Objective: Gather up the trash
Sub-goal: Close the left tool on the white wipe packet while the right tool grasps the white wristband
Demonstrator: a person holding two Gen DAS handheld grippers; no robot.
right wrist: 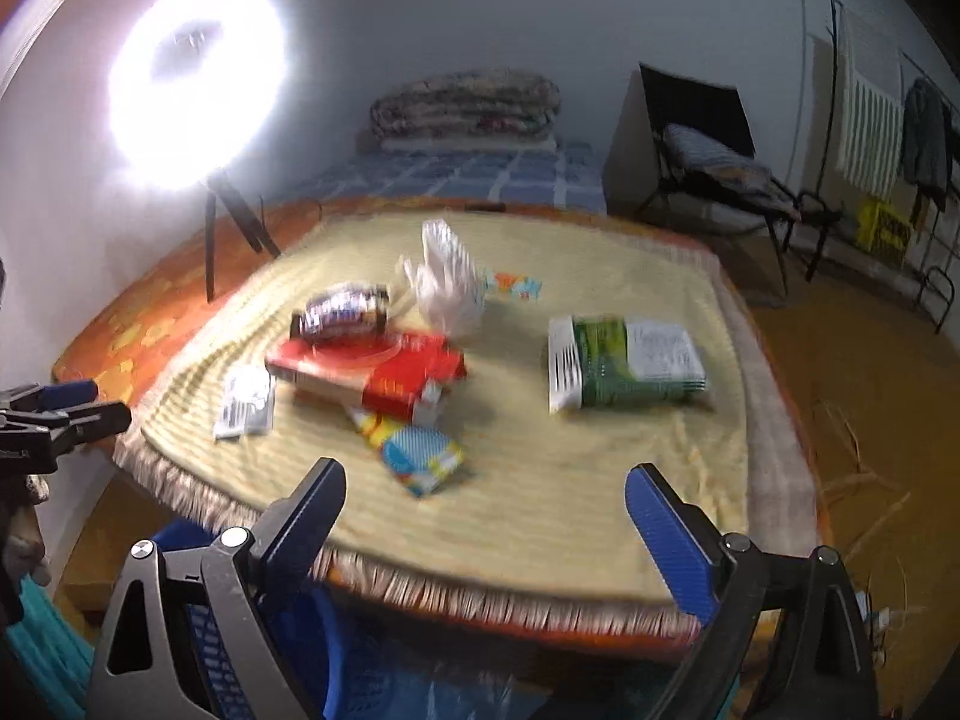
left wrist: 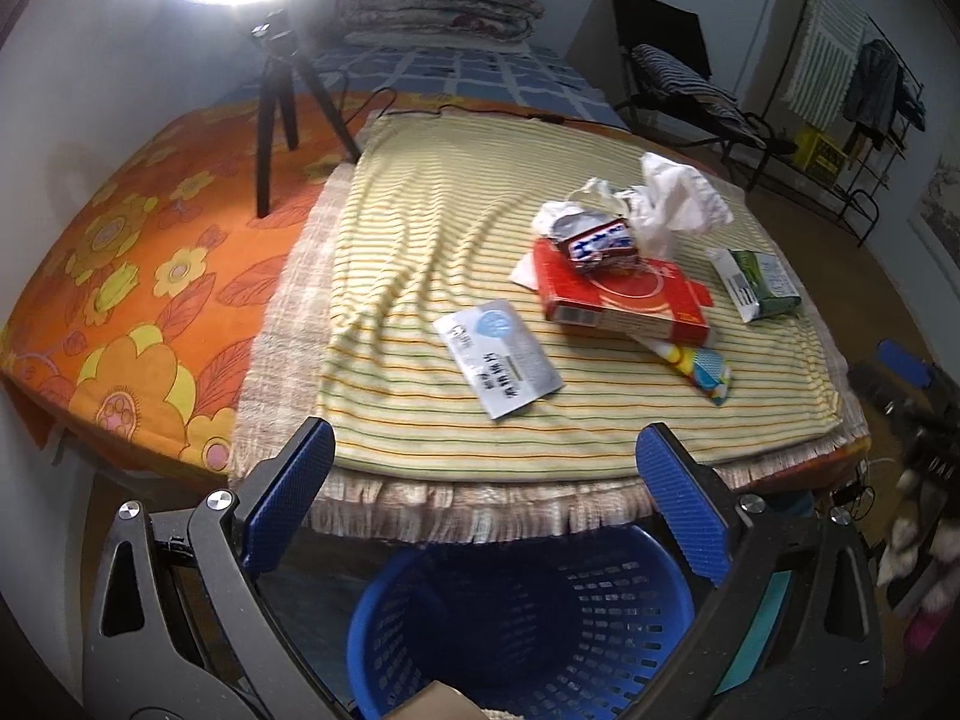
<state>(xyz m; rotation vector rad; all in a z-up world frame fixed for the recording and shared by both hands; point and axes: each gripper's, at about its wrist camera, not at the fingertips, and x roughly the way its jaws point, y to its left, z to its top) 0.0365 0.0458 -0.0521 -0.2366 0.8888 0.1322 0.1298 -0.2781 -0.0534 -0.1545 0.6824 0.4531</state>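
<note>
Trash lies on a striped cloth [left wrist: 432, 228] over a bed: a red box [left wrist: 618, 300] [right wrist: 372, 372], a crushed wrapper on top of it [left wrist: 603, 243] [right wrist: 342, 309], a white crumpled bag [left wrist: 678, 198] [right wrist: 447, 276], a green-and-white packet [left wrist: 759, 282] [right wrist: 624, 360], a silver flat sachet [left wrist: 498, 357] [right wrist: 245, 402] and a colourful wrapper [left wrist: 699, 363] [right wrist: 420, 456]. A blue basket [left wrist: 522, 624] [right wrist: 312, 648] stands below the bed's edge. My left gripper [left wrist: 486, 480] is open and empty above the basket. My right gripper [right wrist: 486, 516] is open and empty near the cloth's front edge.
A ring light on a black tripod [left wrist: 282, 102] [right wrist: 228, 222] stands on the orange floral sheet [left wrist: 132, 276] at the left. Folded blankets [left wrist: 438, 3] lie at the back. A chair [left wrist: 678, 78] and a clothes rack [left wrist: 852, 78] stand on the right.
</note>
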